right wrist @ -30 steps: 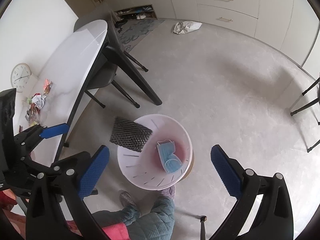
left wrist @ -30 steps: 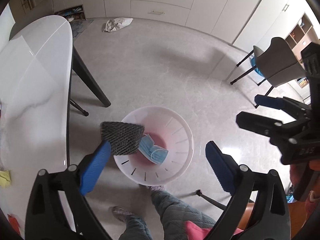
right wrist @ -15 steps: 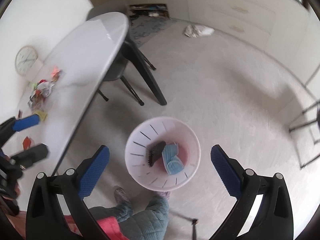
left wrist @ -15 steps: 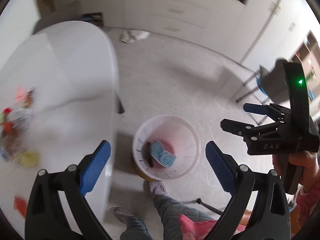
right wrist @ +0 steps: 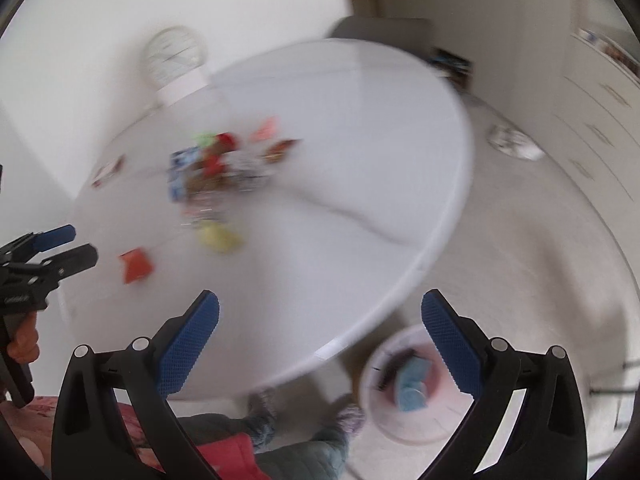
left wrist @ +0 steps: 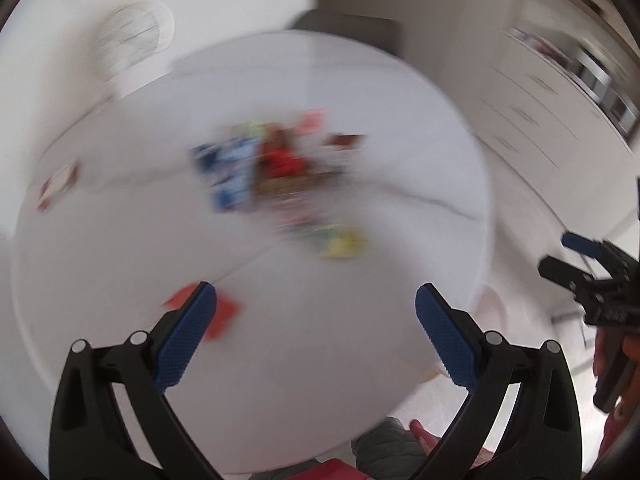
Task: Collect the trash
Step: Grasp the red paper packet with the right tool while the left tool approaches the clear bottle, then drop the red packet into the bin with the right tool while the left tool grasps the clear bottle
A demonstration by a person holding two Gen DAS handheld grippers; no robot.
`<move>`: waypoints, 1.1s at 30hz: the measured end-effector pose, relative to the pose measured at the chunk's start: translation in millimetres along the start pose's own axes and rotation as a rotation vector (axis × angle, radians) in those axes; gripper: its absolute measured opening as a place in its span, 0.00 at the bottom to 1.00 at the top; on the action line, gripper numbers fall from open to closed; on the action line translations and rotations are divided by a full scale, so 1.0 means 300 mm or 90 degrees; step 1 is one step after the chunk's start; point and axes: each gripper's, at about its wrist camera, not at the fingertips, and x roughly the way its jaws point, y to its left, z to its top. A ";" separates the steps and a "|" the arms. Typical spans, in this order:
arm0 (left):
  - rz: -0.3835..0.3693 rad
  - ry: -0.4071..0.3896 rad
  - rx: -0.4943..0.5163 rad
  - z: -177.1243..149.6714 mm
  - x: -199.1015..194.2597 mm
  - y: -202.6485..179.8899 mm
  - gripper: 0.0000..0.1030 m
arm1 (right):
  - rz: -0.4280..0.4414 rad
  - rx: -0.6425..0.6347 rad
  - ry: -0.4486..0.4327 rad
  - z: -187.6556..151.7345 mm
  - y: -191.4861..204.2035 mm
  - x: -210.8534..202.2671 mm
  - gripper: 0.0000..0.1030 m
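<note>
Both views are motion-blurred. A pile of colourful wrappers (left wrist: 276, 168) lies on the white oval table (left wrist: 120, 260), with a yellow scrap (left wrist: 344, 244) and a red scrap (left wrist: 220, 316) nearer me. My left gripper (left wrist: 316, 320) is open and empty above the table's near side. My right gripper (right wrist: 320, 328) is open and empty over the table edge. The white trash bin (right wrist: 376, 412) stands on the floor below it, holding a blue mask (right wrist: 412, 384) and a dark mesh piece (right wrist: 394, 366). The pile (right wrist: 216, 168) also shows in the right wrist view.
A round clock (right wrist: 176, 54) leans on the wall behind the table. White cabinets (right wrist: 592, 92) line the far right. A crumpled bag (right wrist: 514, 142) lies on the floor. The person's legs and feet (right wrist: 304, 424) are beside the bin.
Both grippers have swung up and left from over the bin to face the table and its trash pile. The mesh piece has dropped into the bin.
</note>
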 end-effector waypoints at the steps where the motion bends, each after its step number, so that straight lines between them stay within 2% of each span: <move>1: 0.011 0.002 -0.015 -0.004 0.002 0.043 0.92 | 0.011 -0.011 0.004 0.014 0.044 0.028 0.98; 6: 0.071 0.022 -0.100 -0.050 0.028 0.323 0.92 | 0.089 -0.064 0.031 0.083 0.308 0.175 0.98; 11: 0.082 0.040 -0.196 -0.122 0.025 0.574 0.92 | 0.163 -0.142 0.084 0.099 0.575 0.362 0.97; 14: 0.078 0.050 -0.222 -0.165 0.022 0.666 0.92 | 0.179 -0.210 0.108 0.077 0.743 0.478 0.97; 16: 0.070 0.062 -0.236 -0.193 0.028 0.726 0.92 | 0.170 -0.254 0.119 0.061 0.831 0.544 0.97; 18: 0.059 0.069 -0.247 -0.219 0.037 0.776 0.92 | 0.157 -0.284 0.127 0.047 0.893 0.593 0.92; 20: 0.043 0.076 -0.255 -0.224 0.047 0.796 0.92 | 0.145 -0.299 0.139 0.038 0.923 0.624 0.87; 23: 0.017 0.081 -0.249 -0.212 0.062 0.800 0.92 | 0.121 -0.311 0.166 0.033 0.933 0.664 0.68; 24: 0.013 0.080 -0.244 -0.205 0.069 0.796 0.92 | 0.122 -0.306 0.175 0.034 0.933 0.670 0.54; 25: 0.008 0.078 -0.238 -0.196 0.077 0.788 0.92 | 0.123 -0.299 0.181 0.037 0.927 0.675 0.45; 29: -0.016 0.085 -0.221 -0.163 0.112 0.756 0.92 | 0.128 -0.260 0.168 0.049 0.869 0.610 0.43; 33: -0.032 0.107 -0.206 -0.139 0.179 0.708 0.92 | 0.139 -0.184 0.141 0.061 0.730 0.494 0.43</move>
